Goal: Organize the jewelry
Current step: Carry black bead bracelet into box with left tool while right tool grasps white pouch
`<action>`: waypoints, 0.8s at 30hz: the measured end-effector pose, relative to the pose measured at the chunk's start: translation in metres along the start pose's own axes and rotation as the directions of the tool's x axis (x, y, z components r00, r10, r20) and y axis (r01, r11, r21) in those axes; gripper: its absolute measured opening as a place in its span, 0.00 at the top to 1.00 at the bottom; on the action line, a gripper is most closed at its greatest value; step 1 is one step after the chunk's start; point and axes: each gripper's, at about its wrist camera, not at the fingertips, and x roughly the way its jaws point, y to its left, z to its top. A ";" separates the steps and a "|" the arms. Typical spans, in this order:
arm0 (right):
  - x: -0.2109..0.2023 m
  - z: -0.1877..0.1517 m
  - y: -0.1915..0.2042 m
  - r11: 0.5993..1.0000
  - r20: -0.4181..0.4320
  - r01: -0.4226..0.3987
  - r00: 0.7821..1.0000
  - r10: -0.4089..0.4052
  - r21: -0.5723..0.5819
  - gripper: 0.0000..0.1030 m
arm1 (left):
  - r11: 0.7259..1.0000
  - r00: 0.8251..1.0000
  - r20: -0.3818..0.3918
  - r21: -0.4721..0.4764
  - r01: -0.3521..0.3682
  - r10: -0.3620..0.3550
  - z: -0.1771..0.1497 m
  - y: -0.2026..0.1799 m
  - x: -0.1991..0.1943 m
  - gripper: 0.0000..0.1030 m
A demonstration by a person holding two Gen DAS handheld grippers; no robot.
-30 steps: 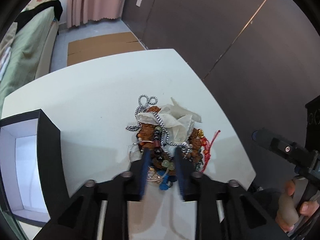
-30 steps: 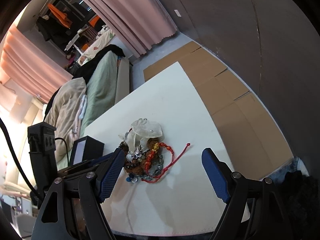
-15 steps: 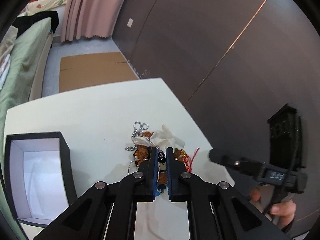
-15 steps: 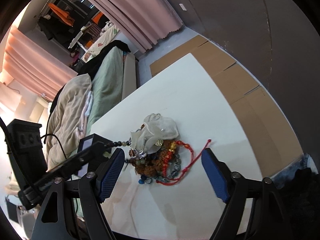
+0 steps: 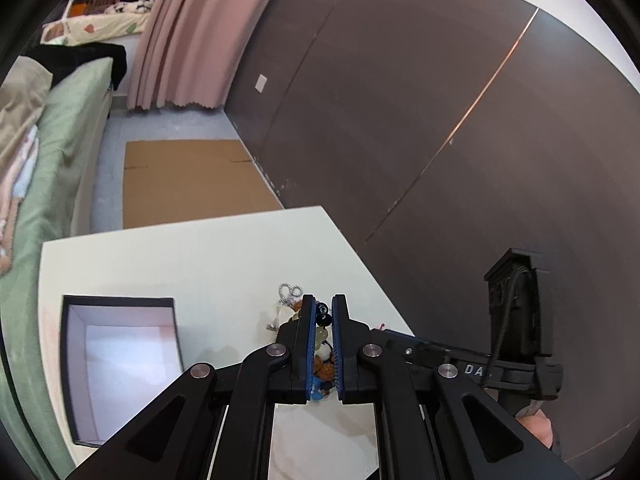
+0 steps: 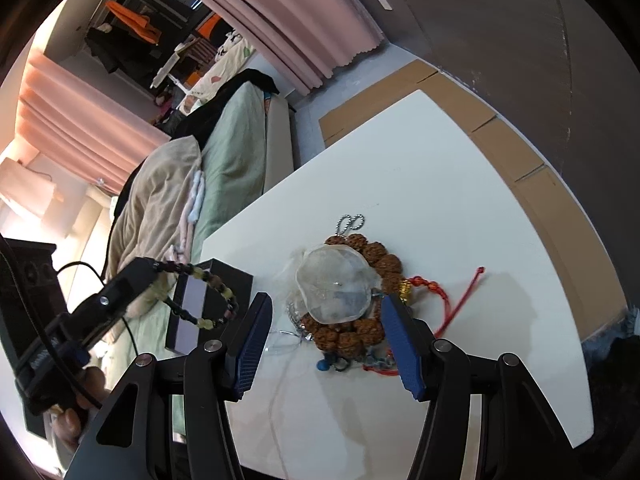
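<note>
My left gripper (image 5: 322, 308) is shut on a dark beaded bracelet (image 5: 322, 316). It holds the bracelet in the air, where it hangs as a loop (image 6: 208, 300) from the left gripper (image 6: 154, 266) near the black box (image 6: 208, 304). The jewelry pile (image 6: 352, 292) lies on the white table (image 6: 460, 208): brown seed beads, a sheer pouch (image 6: 334, 286), a red cord bracelet (image 6: 444, 300) and a silver ball chain (image 6: 350, 222). My right gripper (image 6: 326, 316) is open, low over the near side of the pile. The open black box with white inside (image 5: 120, 360) stands left of the pile.
A bed with green bedding (image 5: 44, 168) runs along the table's left side. Flat cardboard (image 5: 188, 180) lies on the floor beyond the table. A dark wall (image 5: 440, 120) stands to the right. The table's far corner (image 5: 320, 208) is near that wall.
My left gripper shut on the beaded bracelet and lifted it up out of the pile toward the box. My right gripper moved closer over the pile.
</note>
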 end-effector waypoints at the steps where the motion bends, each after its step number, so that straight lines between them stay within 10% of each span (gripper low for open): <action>1: 0.002 0.000 0.001 1.000 -0.004 0.004 1.000 -0.004 -0.003 0.43 | 1.000 1.000 0.005 -0.004 -0.003 0.003 0.002 0.001 -0.001 0.93; 16: 0.055 0.011 0.033 0.963 -0.098 0.191 0.972 -0.212 -0.192 0.45 | 0.998 0.997 0.057 -0.039 -0.047 0.049 0.006 0.026 -0.028 0.93; 17: 0.056 0.012 0.034 0.959 -0.094 0.201 0.970 -0.223 -0.200 0.52 | 0.998 0.997 0.060 -0.039 -0.051 0.053 0.005 0.028 -0.030 0.93; 19: 0.055 0.013 0.033 0.963 -0.105 0.185 0.973 -0.208 -0.194 0.96 | 0.998 0.996 0.066 -0.044 -0.051 0.054 0.006 0.032 -0.036 0.93; 24: 0.037 0.014 0.040 0.968 -0.047 0.167 0.983 -0.179 -0.188 0.97 | 0.996 0.994 0.078 -0.056 -0.066 0.070 0.003 0.042 -0.049 0.93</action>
